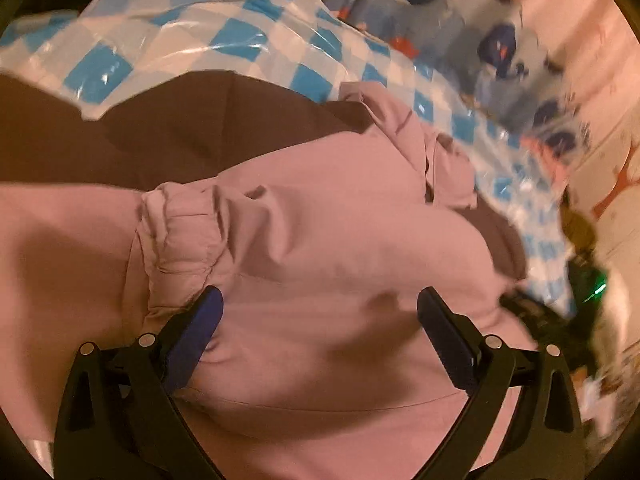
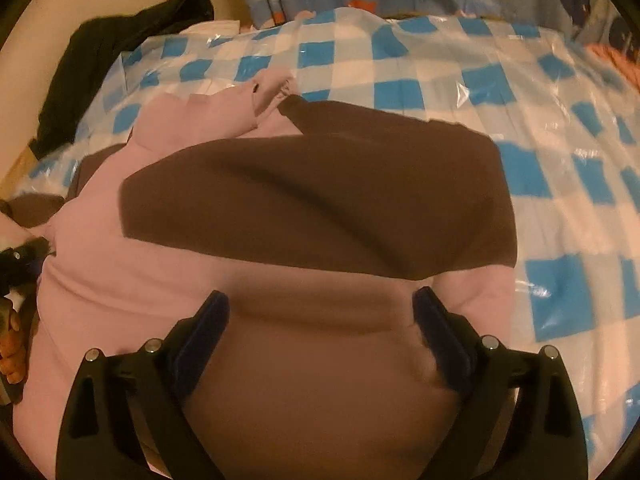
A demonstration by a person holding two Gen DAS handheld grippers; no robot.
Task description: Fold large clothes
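Garment: pink sweatshirt (image 2: 132,280) with brown panel (image 2: 320,208), spread over a blue-white checked plastic sheet (image 2: 560,208); fills centre and lower frame in both views.
Surface: looks like a bed under the sheet; can't confirm.
Left tool (image 1: 320,312): jaws apart, nothing between them, above pink cloth; elastic cuff (image 1: 180,232) just left of its left finger.
Right tool (image 2: 320,312): jaws wide apart, empty, above the pink body just below the brown panel's lower edge.
Long axis: brown panel runs left-right across the right view, pink cloth on its left and below.
Key relation: cuff lies up-left of the left tool, near; left hand is nearer the sleeve end.
Judgement: next grab probably the cuff or sleeve, by the left tool.
Clutter: dark cloth (image 2: 120,60) at upper left of the right view, off the sheet.
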